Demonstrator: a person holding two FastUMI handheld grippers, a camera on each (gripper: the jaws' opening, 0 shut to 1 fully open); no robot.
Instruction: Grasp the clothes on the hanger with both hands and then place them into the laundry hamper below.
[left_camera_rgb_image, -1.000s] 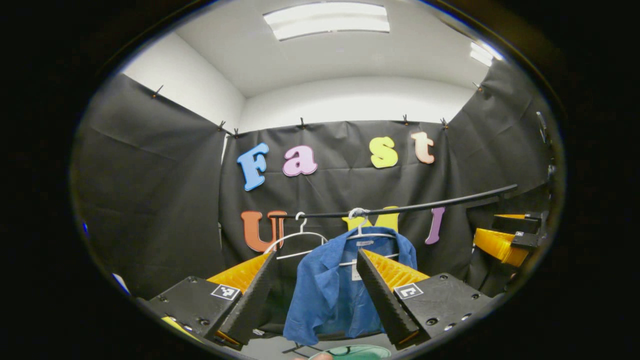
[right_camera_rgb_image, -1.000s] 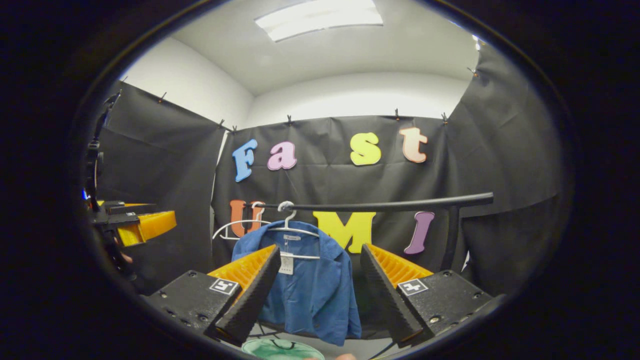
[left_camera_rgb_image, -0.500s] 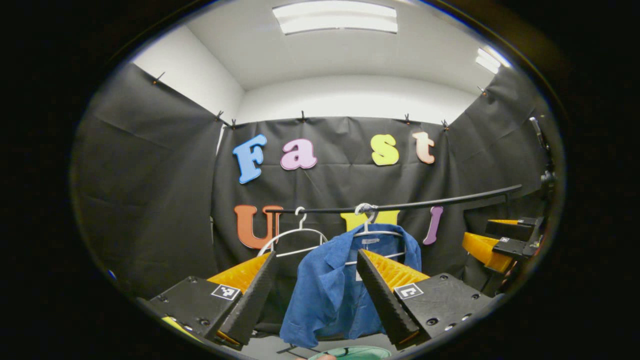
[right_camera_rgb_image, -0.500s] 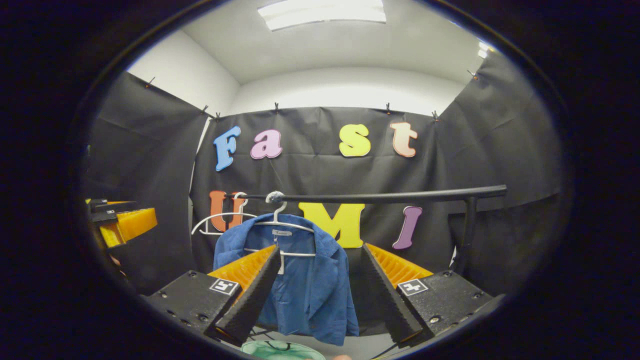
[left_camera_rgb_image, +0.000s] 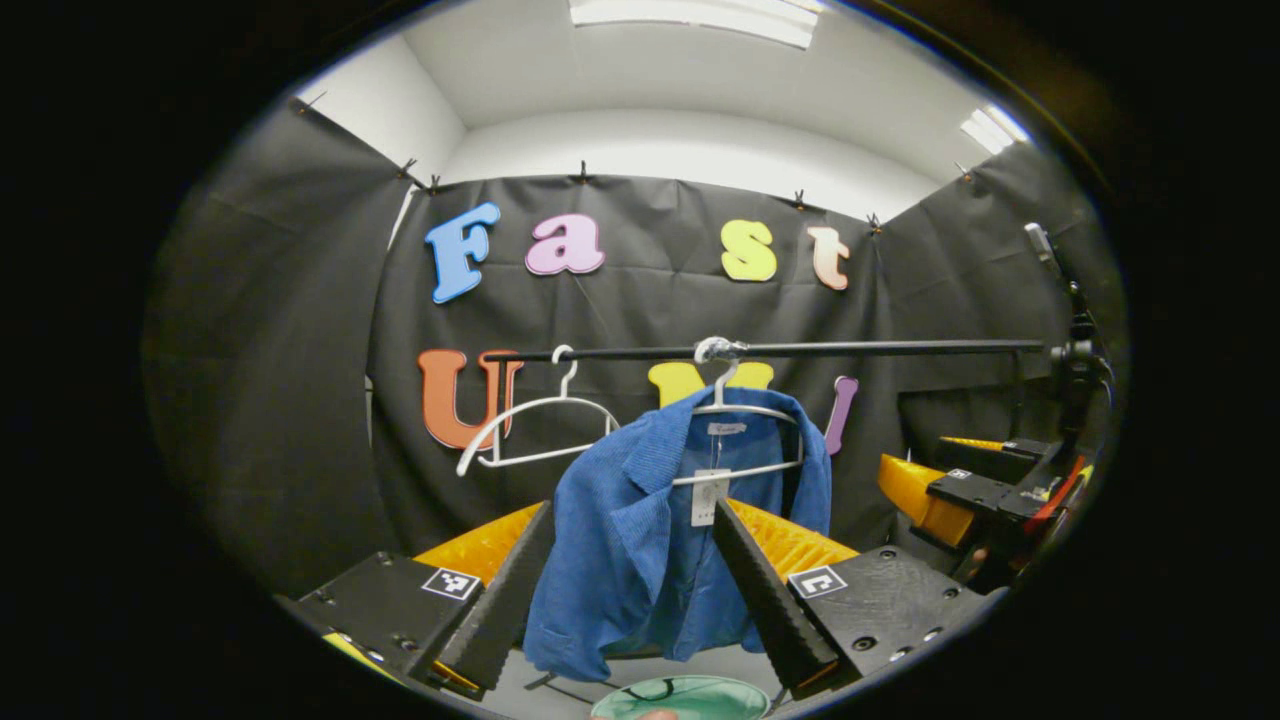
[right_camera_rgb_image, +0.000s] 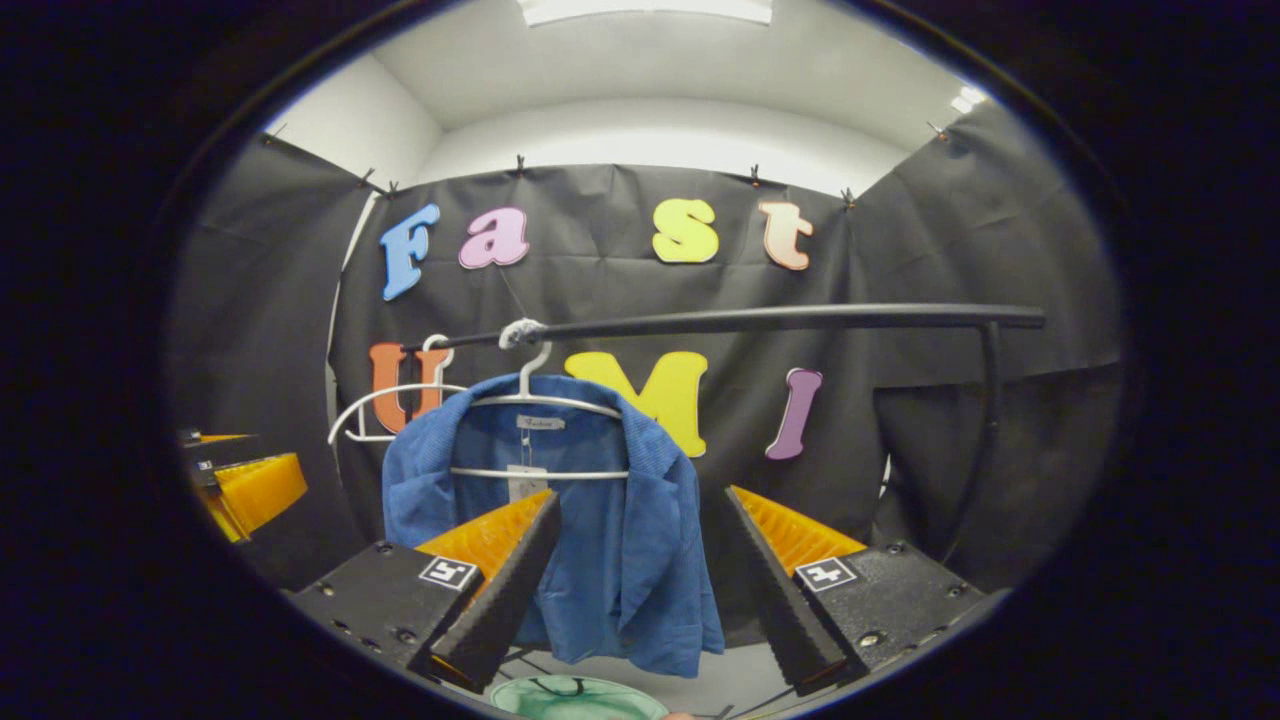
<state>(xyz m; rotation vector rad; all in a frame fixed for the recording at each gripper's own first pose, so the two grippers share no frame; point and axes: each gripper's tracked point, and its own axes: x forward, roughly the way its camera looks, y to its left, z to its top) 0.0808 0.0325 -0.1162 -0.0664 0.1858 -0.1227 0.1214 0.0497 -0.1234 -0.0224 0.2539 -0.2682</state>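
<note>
While jacket (left_camera_rgb_image: 640, 540) hangs, both grippers wide

A black rail (left_camera_rgb_image: 850, 348) is seen running level across the booth, carried at its right end by a black upright post (right_camera_rgb_image: 985, 420). An empty white hanger (left_camera_rgb_image: 535, 430) is hooked over the rail near its left end. Ceiling light panels (left_camera_rgb_image: 700, 12) are set well above the rail, on a white ceiling

The blue jacket's (right_camera_rgb_image: 600, 560) neck label and hang tag are too small to read.
</note>
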